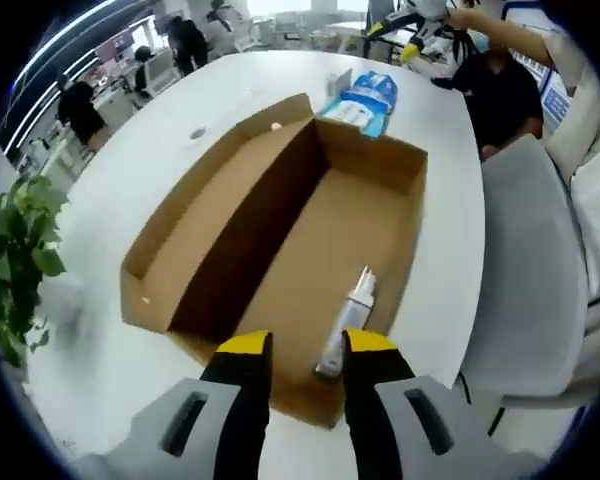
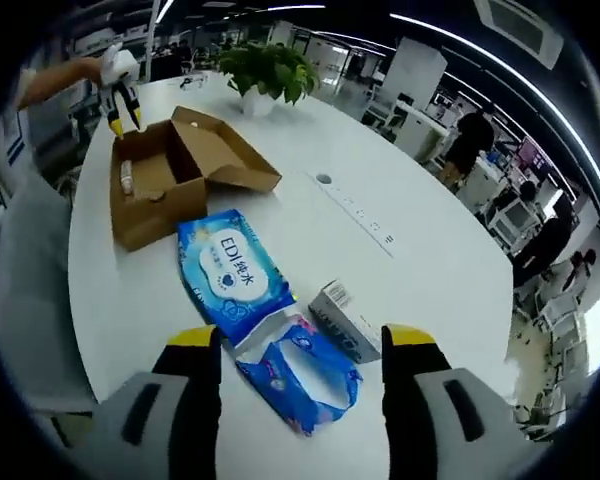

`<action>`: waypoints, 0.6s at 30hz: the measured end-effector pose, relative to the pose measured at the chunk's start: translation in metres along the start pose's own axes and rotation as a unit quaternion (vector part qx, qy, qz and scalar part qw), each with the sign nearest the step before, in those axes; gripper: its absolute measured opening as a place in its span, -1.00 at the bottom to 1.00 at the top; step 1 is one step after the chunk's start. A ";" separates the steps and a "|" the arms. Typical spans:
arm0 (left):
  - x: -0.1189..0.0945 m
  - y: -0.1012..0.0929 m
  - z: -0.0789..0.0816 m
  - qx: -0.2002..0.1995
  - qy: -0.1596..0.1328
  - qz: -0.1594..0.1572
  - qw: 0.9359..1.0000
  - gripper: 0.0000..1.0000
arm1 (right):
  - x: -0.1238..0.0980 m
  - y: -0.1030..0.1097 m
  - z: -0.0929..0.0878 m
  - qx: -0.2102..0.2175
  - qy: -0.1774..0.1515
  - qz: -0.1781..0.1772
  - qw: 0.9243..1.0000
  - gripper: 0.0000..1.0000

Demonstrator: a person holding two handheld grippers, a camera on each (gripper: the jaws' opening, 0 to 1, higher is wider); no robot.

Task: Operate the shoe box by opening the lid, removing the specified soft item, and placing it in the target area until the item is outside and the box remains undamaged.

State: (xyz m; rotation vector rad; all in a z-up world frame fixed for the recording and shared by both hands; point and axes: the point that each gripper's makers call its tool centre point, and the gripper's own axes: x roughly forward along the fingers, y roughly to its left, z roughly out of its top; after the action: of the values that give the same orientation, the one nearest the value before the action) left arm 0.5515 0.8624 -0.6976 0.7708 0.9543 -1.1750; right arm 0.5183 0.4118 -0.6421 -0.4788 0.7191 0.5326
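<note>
1. The open brown cardboard shoe box [image 1: 280,230] sits on the round white table [image 1: 130,170], its lid flap folded back flat on the side toward the potted green plant [image 1: 15,260].
2. In the left gripper view, the left gripper [image 1: 307,358], black with yellow tips, hangs over the near edge of the box, its jaws a narrow gap apart and closed on nothing.
3. A small white spray bottle [image 1: 348,320] lies on the box floor near that edge, its base between the yellow tips; whether the tips touch it I cannot tell.
4. Beyond the far end of the box lies the soft blue wet-wipe pack [image 1: 365,100], outside the box on the table, with a small white carton [image 1: 338,80] just beside it.
5. In the right gripper view, the right gripper [image 2: 305,345] hovers above the table with its jaws spread wide, holding nothing.
6. Between the right gripper's jaws lie a crumpled blue plastic wrapper [image 2: 305,380] and the small white carton [image 2: 345,320], both farther from the box than the wet-wipe pack [image 2: 230,275], which lies just beside the box [image 2: 165,180].
7. The left gripper [image 2: 120,95] is seen above the far end of the box, held in a person's hand.
8. The plant [image 2: 270,70] stands beyond the box's lid side.
</note>
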 end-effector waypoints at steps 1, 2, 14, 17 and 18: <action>0.003 -0.001 0.000 0.010 0.008 -0.011 1.000 -0.44 | -0.002 0.003 0.000 0.006 -0.003 -0.002 1.000 0.33; 0.005 -0.003 0.000 0.017 0.013 -0.020 1.000 -0.43 | -0.005 0.006 -0.001 0.012 -0.007 -0.004 1.000 0.37; 0.033 -0.011 -0.005 0.090 0.069 -0.075 0.991 -0.17 | -0.030 0.051 0.004 0.080 -0.055 -0.006 0.995 0.73; 0.037 -0.012 -0.007 0.106 0.081 -0.078 0.988 -0.18 | -0.035 0.060 0.007 0.095 -0.065 -0.008 0.993 0.78; 0.039 -0.012 -0.008 0.109 0.085 -0.078 0.987 -0.17 | -0.036 0.063 0.009 0.100 -0.069 -0.007 0.993 0.80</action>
State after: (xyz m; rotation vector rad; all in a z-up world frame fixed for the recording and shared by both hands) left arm 0.5423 0.8513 -0.7361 0.9966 1.0529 -1.3831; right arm 0.4619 0.4542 -0.6246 -0.2578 0.6275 0.4708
